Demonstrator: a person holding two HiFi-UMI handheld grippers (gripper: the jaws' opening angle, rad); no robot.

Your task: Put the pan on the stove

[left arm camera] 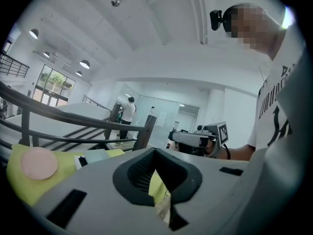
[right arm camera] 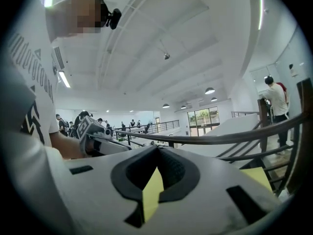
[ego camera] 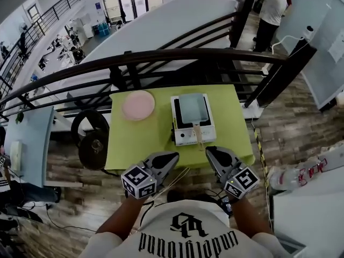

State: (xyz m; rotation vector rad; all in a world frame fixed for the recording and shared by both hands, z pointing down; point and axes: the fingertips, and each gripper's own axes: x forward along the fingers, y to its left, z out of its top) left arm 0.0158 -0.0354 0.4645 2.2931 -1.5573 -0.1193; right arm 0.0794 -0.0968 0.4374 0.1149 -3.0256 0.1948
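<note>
Left tool, right tool: shut, empty. Could catch pan handle on approach, dragging square pan off portable stove.

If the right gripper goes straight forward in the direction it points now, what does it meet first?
Most likely the front of the stove, near the pan handle: in the head view the shut right gripper aims at it. Its height is unclear, so it might pass above.

Green table beside dark railing; wood-plank floor; ceiling lamps lit
</note>
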